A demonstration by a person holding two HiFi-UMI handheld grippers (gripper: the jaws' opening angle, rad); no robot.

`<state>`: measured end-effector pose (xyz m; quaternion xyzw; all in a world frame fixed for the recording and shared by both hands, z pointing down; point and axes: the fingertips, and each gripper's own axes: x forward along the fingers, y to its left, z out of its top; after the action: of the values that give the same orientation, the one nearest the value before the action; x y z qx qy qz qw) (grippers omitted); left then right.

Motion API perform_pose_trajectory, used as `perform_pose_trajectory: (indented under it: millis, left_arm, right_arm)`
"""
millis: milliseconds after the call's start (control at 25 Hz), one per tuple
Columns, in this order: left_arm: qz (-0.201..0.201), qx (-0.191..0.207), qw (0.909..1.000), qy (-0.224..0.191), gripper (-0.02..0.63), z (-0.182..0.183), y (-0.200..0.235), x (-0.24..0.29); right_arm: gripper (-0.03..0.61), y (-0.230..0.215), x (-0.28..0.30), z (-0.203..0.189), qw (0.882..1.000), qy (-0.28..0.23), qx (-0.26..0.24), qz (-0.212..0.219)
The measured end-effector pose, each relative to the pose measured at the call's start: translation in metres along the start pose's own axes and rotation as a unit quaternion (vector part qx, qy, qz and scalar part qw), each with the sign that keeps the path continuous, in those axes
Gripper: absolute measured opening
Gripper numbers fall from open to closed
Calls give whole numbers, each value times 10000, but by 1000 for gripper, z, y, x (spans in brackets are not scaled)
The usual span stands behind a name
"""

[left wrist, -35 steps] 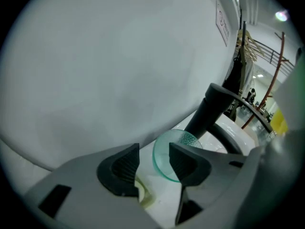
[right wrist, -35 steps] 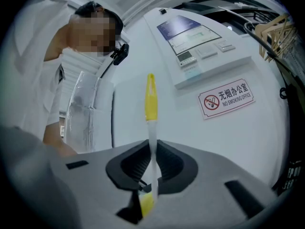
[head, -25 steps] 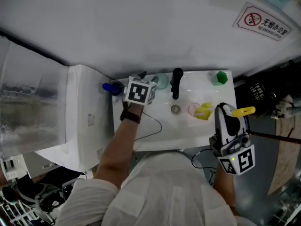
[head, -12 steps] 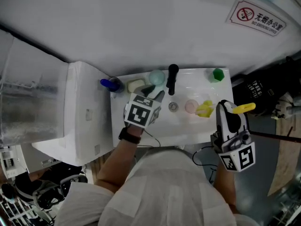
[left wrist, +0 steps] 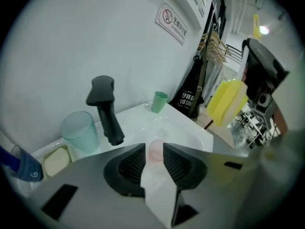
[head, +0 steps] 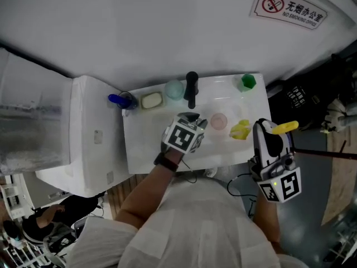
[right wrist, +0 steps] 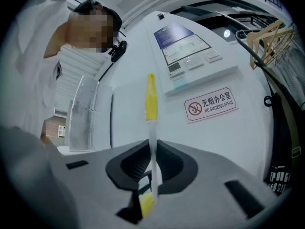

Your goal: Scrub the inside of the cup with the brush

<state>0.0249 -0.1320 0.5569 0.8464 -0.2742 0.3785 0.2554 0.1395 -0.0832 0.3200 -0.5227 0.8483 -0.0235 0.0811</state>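
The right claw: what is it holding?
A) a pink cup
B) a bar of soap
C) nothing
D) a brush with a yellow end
D: the right claw pinches the brush by its thin stem, with the yellow end sticking out beyond.

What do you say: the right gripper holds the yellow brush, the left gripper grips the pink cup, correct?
No: in the left gripper view the left gripper grips nothing; its jaws, just closing, stand apart, the pink cup beyond. The right gripper holds the yellow brush.
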Motion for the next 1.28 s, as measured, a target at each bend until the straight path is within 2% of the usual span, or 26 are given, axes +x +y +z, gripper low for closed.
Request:
perform_pose_trajectory:
  millis: [160,280,480,840,920,1080,1160,1280]
  left_arm:
    - [0,377,9991,189,100,-4,-8,42]
    - [-81,635,9967,492,100,-14,-13,73]
    - [110,525,9958,748,100,-23,2,113]
    - [12,250,9947,999,92,-35,9,155]
    - [55,264,9944,1019,89,-37,11,161]
    - [160,314,9908,1310,41,-50,15,166]
    - [175,394,9908,1281,32,-48,16,167]
    - [-5,534,9912,1211,28,-42,8,162]
  right_arm:
    - [38,-9,-11,-4,10000,62,3,-69]
    - [38,-16,-21,-8,9998,120,19,-184]
    - [38,-26,-32,-11,9993,178,29,-336]
    - [38,-39,-40,-17,9985,264,33,-486]
    - [38,-40,-41,-18,9984,293,25,-492]
    - [38,-44,-41,-22,9981,343,37,-506]
    - [38,-45,-41,-25,9980,375,56,-502]
    - [38,-45,-38,-29,9981,393,87,-467]
